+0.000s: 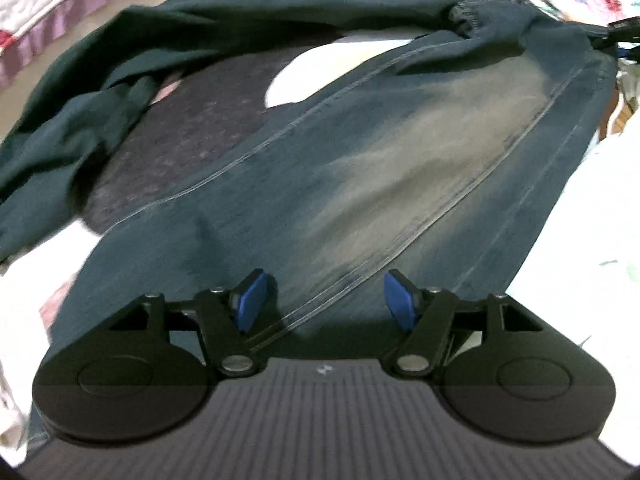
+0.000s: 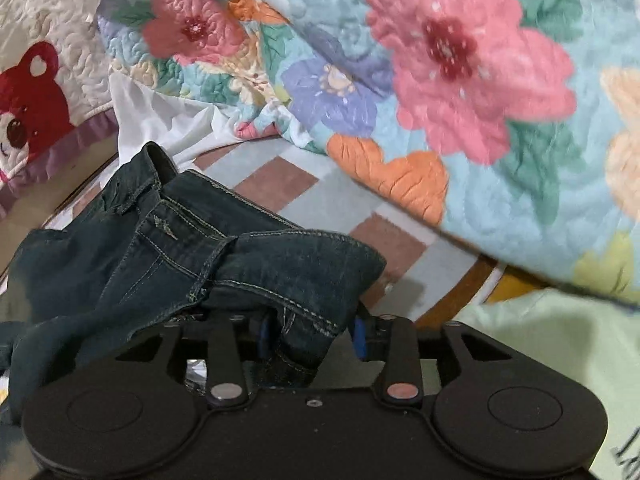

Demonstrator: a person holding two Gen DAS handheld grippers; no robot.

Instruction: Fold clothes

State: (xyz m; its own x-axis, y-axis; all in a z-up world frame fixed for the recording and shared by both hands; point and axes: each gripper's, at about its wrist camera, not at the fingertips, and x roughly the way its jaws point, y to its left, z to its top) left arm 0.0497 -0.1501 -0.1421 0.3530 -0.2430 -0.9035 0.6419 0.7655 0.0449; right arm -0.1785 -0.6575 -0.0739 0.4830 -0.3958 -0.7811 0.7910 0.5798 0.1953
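Dark blue jeans [image 1: 360,168] with a faded patch lie stretched away from me in the left wrist view, one leg bent off to the left. My left gripper [image 1: 324,300] hovers just over the near leg, open, with nothing between its blue pads [image 1: 252,300]. In the right wrist view the waistband end of the jeans [image 2: 224,256] is bunched up and lifted. My right gripper [image 2: 312,336] is shut on a fold of that denim, and the cloth hides most of its blue pads. The right gripper's tip also shows at the far right edge [image 1: 624,30] of the left wrist view.
A dark grey garment [image 1: 192,120] and white cloth [image 1: 304,76] lie under the jeans. A floral quilt [image 2: 460,80] fills the right and back. A white quilt with a red bear [image 2: 32,104] sits at the left. A checked sheet [image 2: 320,200] lies beneath.
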